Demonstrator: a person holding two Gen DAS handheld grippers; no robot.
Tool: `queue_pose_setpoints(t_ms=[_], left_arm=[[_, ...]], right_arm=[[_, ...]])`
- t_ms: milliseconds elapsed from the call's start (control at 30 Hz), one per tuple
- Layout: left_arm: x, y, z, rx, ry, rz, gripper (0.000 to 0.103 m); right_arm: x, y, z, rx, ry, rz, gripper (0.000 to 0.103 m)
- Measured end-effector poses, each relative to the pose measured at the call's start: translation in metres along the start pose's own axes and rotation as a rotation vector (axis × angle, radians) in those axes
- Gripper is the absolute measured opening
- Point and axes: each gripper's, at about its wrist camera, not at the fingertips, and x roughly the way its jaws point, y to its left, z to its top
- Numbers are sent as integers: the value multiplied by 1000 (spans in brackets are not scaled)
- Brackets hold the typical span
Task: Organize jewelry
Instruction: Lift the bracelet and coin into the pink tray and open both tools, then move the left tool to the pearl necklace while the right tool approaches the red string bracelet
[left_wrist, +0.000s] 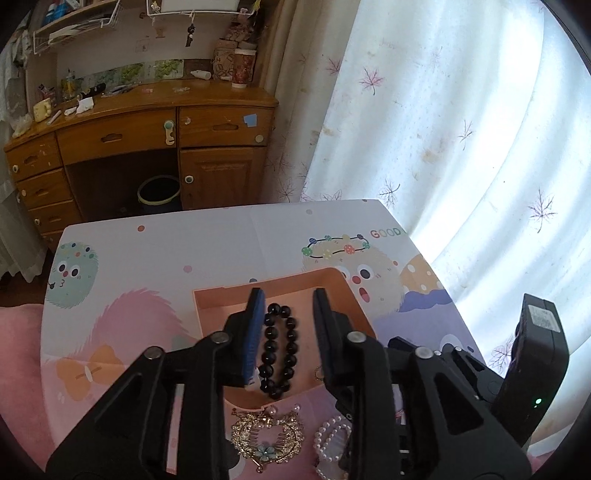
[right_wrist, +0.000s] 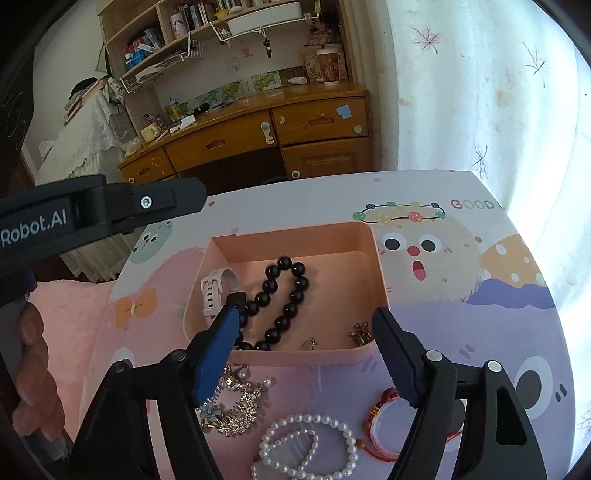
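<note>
The gold rhinestone hair comb (left_wrist: 266, 437) and white pearl strands (right_wrist: 308, 445) lie nearest, outside the peach plastic tray (right_wrist: 380, 266). The left hand-held gripper (left_wrist: 288, 295) hangs with jaws apart over the black bead bracelet (left_wrist: 277, 350) lying inside the tray; best lift straight up, clear of the near rim. The right hand-held gripper (right_wrist: 308, 314) is spread wide, empty, with open worktop (right_wrist: 498, 332) to its right
</note>
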Motion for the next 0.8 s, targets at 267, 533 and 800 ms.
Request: queue_pose_setpoints(t_ms=[267, 533, 800], left_arm=[[-12, 28, -2, -76, 4, 80, 56], [-49, 57, -34, -128, 48, 139, 56], [-80, 69, -113, -169, 160, 138, 56]], right_arm=[[-11, -7, -5, 6, -2, -35, 76], [-46, -6, -24, -13, -7, -62, 76], [-84, 7, -91, -20, 47, -59, 76]])
